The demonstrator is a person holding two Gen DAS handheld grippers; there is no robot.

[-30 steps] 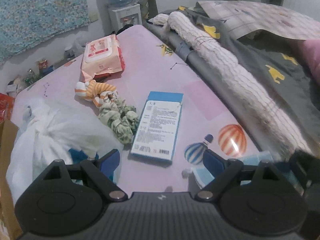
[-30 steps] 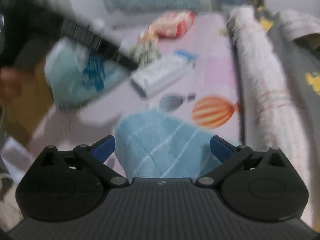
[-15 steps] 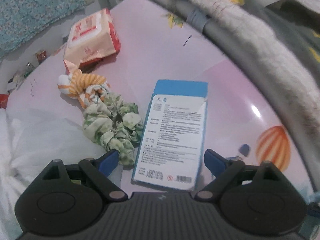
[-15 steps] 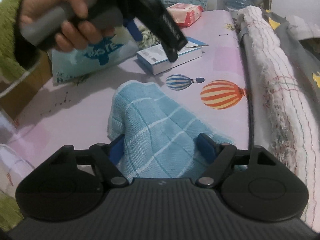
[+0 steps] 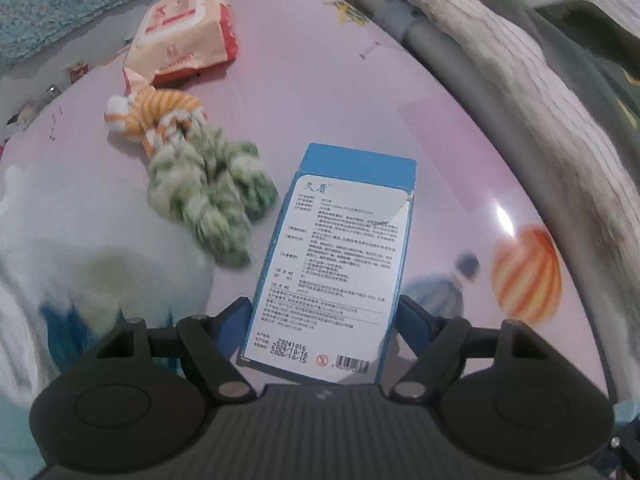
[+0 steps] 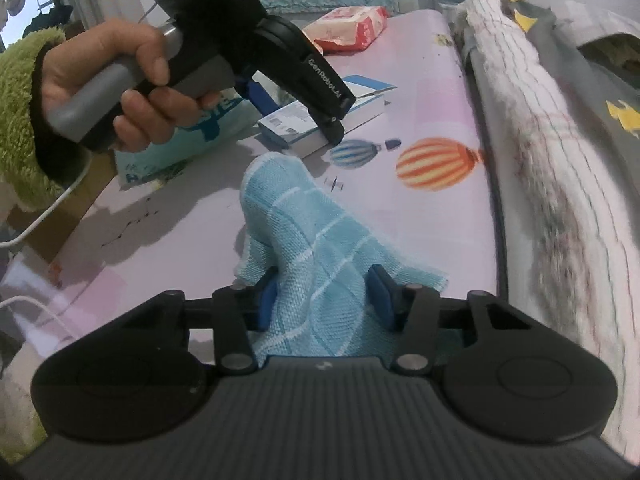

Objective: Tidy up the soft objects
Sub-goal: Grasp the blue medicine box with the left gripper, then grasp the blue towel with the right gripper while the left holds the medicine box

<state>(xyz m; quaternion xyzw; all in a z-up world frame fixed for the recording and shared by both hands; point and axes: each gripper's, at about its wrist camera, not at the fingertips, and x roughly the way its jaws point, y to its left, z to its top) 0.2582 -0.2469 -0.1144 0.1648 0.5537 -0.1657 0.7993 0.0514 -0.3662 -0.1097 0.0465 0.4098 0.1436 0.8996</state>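
The left tongs (image 5: pixel 318 322) straddle the near end of a blue-and-white box (image 5: pixel 340 264) lying flat on the pink counter (image 5: pixel 320 92) — their jaws have just been closing, pads beside its edges. A green scrunchie (image 5: pixel 212 196) lies just left of it, touching an orange-striped one (image 5: pixel 154 120); a wipes pack (image 5: pixel 184 32) sits beyond.

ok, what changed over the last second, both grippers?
Right gripper: jaws have just been closing, now bunching the blue cloth between them. Left gripper dropped over the blue box, jaws closing either side of it. Scrunchies, tissue pack unmoved.
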